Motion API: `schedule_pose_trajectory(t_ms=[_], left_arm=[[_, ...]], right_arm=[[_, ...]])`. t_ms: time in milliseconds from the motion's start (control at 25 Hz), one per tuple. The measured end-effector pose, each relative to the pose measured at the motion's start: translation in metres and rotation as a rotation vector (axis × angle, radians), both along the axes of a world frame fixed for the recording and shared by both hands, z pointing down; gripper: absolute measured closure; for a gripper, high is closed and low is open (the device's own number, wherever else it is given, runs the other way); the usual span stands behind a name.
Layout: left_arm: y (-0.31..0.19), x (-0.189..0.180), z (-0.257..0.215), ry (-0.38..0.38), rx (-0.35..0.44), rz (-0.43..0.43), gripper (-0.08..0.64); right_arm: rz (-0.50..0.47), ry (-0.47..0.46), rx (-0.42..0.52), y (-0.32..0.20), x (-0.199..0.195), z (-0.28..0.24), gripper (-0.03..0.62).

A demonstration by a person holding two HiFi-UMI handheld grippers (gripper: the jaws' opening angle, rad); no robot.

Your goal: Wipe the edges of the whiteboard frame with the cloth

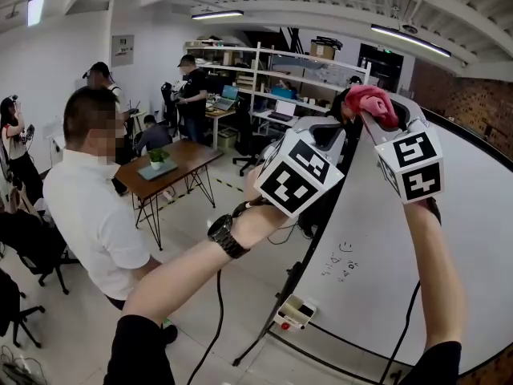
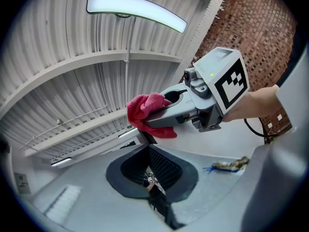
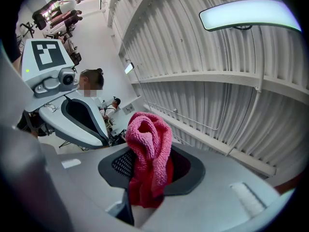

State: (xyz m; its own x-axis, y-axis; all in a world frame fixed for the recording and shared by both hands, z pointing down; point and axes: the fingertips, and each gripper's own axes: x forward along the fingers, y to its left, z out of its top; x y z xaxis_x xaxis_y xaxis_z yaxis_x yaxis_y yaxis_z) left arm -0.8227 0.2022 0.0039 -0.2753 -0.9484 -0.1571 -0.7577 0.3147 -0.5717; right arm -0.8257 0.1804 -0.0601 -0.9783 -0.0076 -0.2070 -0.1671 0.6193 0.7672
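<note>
Two grippers were raised at the upper corner of the one whiteboard (image 1: 449, 239). The right gripper (image 1: 369, 115) had its fingers clenched on a single pink cloth (image 1: 373, 103), which bunched out past the fingertips right at the top of the dark frame (image 1: 337, 207). The left gripper (image 1: 337, 123) sat just beside it, its two fingers drawn together with nothing between them. One wristwatch (image 1: 224, 235) showed on the left arm. Behind stood one wooden counter (image 1: 188, 155) carrying one potted plant (image 1: 158, 157).
</note>
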Motion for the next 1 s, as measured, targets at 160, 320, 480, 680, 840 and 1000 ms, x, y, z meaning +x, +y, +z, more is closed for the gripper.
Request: schedule_pose_trajectory(t_ms=[160, 320, 480, 680, 840, 1000], left_arm=[[-0.005, -0.005, 0.012, 0.027, -0.021, 0.01, 0.56], [-0.007, -0.012, 0.038, 0.057, -0.053, 0.021, 0.56], [-0.003, -0.013, 0.056, 0.079, -0.07, 0.037, 0.56], [-0.009, -0.02, 0.083, 0.115, -0.106, 0.059, 0.56], [-0.015, -0.023, 0.108, 0.147, -0.151, 0.076, 0.56], [-0.02, -0.023, 0.132, 0.194, -0.188, 0.088, 0.56]], right_arm=[[0.0, 0.029, -0.011, -0.006, -0.005, 0.014, 0.46], [0.012, 0.058, -0.027, -0.008, -0.014, 0.041, 0.46], [0.011, 0.086, -0.063, 0.001, -0.015, 0.063, 0.459], [0.019, 0.104, -0.103, -0.001, -0.021, 0.095, 0.459], [0.03, 0.126, -0.116, 0.002, -0.022, 0.115, 0.459], [0.034, 0.151, -0.123, 0.001, -0.02, 0.134, 0.459]])
